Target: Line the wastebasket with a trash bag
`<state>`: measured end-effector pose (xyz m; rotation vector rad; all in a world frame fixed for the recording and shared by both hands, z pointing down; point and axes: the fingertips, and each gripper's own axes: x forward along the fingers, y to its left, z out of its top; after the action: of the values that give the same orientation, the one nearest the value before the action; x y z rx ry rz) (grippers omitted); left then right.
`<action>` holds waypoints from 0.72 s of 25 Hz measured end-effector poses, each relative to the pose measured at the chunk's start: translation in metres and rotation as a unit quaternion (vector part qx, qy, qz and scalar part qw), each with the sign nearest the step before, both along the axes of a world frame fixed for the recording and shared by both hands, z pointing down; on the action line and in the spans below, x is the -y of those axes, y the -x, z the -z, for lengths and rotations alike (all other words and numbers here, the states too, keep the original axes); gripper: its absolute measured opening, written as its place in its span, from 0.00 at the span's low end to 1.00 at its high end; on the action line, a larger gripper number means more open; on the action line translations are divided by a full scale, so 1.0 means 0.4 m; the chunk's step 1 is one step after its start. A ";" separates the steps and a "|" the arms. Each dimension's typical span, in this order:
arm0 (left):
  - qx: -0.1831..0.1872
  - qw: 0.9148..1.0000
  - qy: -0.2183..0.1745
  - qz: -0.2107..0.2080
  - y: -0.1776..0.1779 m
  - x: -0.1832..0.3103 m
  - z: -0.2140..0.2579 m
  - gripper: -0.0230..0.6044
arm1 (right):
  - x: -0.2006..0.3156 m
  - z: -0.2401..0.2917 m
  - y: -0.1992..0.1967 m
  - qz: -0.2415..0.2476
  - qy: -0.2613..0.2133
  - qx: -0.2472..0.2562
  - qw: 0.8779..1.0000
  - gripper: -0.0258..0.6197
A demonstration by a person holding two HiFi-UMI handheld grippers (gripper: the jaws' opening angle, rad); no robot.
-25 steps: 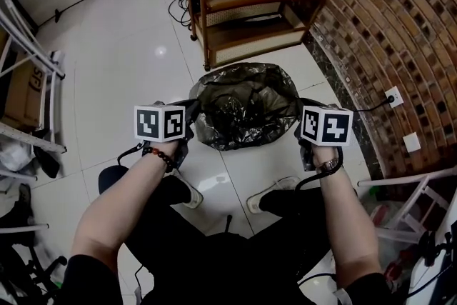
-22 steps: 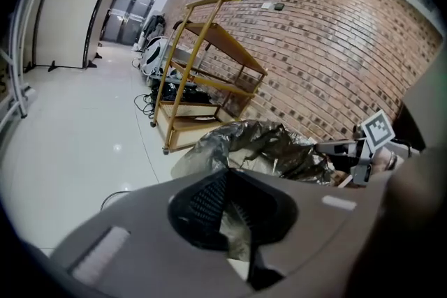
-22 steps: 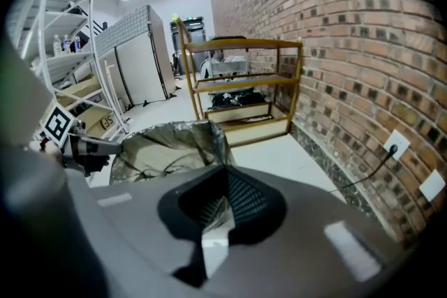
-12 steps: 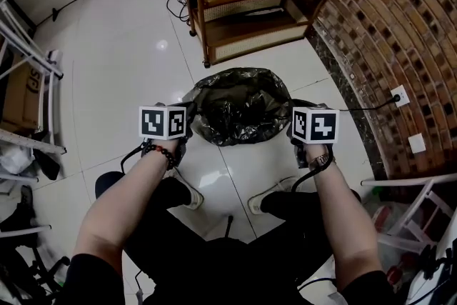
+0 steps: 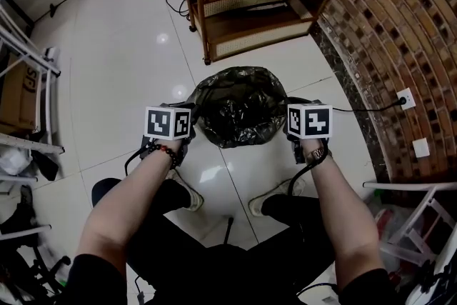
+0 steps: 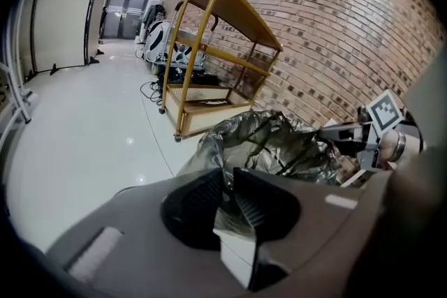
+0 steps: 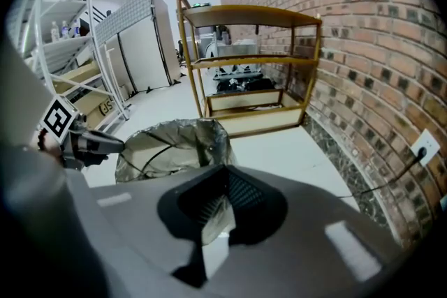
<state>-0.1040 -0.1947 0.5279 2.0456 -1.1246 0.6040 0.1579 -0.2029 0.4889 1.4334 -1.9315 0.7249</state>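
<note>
A: Where's the trash bag (image 5: 239, 107)?
B: On the white floor (image 5: 121, 61), between the two grippers and just in front of the wooden shelf unit (image 5: 250, 3). The mouth is spread open and the black film is crumpled.
A: Wastebasket?
B: Can't be made out. The film covers whatever stands under it, and only a rounded bulge shows.
A: Left gripper (image 6: 228, 178)?
B: Its jaws have just been easing apart. There's a narrow gap with the bag's edge running through it, nipped at the tips. From the head view the tips sit behind its marker cube (image 5: 168, 123).
A: Right gripper (image 7: 223, 185)?
B: Clenched on the bag's opposite edge, with a flap of film hanging out toward the camera. Its tips are likewise hidden from above by its own cube (image 5: 309, 121).
A: Anything else cut off?
B: The shelf unit's top runs out of the head view. A cable (image 5: 364, 108) from the wall socket (image 5: 406, 98) on the brick wall (image 5: 400, 18) disappears behind the right cube. The person's shoes (image 5: 275, 200) are partly covered by the legs. The bag's inside is too dark to read.
</note>
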 end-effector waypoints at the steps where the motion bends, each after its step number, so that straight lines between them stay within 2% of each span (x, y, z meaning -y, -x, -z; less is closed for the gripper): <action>1: 0.002 1.000 0.001 0.000 0.002 0.005 -0.008 0.11 | 0.006 -0.007 0.002 0.000 0.000 0.000 1.000 0.05; 6: 0.002 1.000 0.004 0.004 0.007 0.026 -0.037 0.11 | 0.029 -0.033 0.006 0.001 -0.003 -0.004 1.000 0.06; 14: -0.007 1.000 -0.021 0.014 0.004 0.049 -0.039 0.08 | 0.059 0.021 -0.010 -0.004 -0.078 -0.012 0.997 0.05; 18: -0.008 1.000 -0.018 0.011 0.002 0.054 -0.055 0.08 | 0.057 0.016 -0.028 -0.013 -0.091 -0.017 0.996 0.06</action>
<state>-0.1050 -0.2165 0.5498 2.0612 -1.1554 0.5588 0.1691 -0.2255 0.4826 1.5711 -1.9982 0.5449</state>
